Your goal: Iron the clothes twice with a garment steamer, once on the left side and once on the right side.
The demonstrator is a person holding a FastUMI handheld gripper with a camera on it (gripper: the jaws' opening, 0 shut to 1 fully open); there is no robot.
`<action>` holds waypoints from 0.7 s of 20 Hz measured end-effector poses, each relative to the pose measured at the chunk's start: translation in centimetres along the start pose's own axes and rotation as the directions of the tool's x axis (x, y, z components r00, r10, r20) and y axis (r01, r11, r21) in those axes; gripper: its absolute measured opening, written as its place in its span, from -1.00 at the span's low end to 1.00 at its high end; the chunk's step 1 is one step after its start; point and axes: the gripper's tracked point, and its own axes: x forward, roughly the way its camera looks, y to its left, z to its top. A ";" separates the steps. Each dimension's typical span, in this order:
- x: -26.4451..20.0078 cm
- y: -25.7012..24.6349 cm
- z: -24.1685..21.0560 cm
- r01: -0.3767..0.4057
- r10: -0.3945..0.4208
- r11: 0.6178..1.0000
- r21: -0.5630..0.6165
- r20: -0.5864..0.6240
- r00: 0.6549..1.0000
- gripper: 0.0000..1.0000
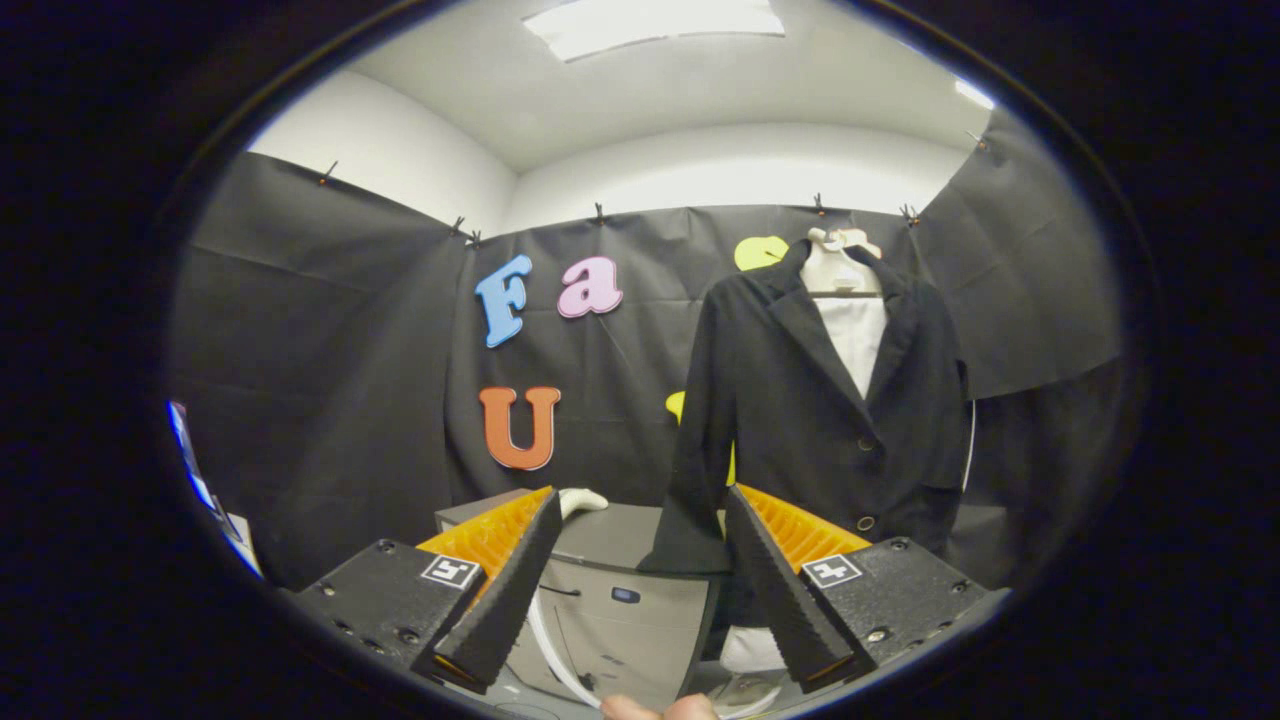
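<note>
gripper (pixel 640 520) fingers apart, empty | jacket (pixel 820 420) hanging beyond | steamer (pixel 620 600) between

Staged recording booth, not a home — black cloth (pixel 330 330) is clipped up as walls below white room walls (pixel 400 150), lit by a ceiling panel light (pixel 655 25). A dark jacket (pixel 820 410) is hung on a mannequin-style hanger (pixel 842 262) — a grey cabinet (pixel 620 600) is set below.

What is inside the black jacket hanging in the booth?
A white form shows between the lapels of the jacket; its lower part is covered. The open tool holds nothing.
</note>
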 end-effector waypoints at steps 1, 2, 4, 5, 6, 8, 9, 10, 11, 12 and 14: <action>1.0 1.0 -0.3 -0.015 0.015 1.000 0.011 -0.011 1.000 1.00; 2.0 1.9 -0.9 -0.029 0.029 0.999 0.026 -0.027 0.999 1.00; 4.5 3.2 -2.1 -0.049 0.052 0.998 0.045 -0.060 0.997 1.00; 6.2 3.7 -2.7 -0.054 0.058 0.997 0.052 -0.075 0.995 1.00; 7.9 4.1 -3.5 -0.058 0.063 0.997 0.058 -0.097 0.993 1.00; 12.0 5.2 -4.9 -0.074 0.083 0.995 0.070 -0.139 0.987 1.00; 14.1 5.8 -5.8 -0.083 0.095 0.993 0.079 -0.164 0.982 1.00; 16.1 6.5 -6.5 -0.092 0.109 0.991 0.099 -0.191 0.975 1.00; 18.1 7.5 -6.8 -0.107 0.132 0.986 0.125 -0.210 0.969 1.00; 20.3 8.5 -7.0 -0.115 0.147 0.983 0.145 -0.229 0.962 1.00; 24.4 9.3 -8.1 -0.108 0.143 0.985 0.134 -0.288 0.947 1.00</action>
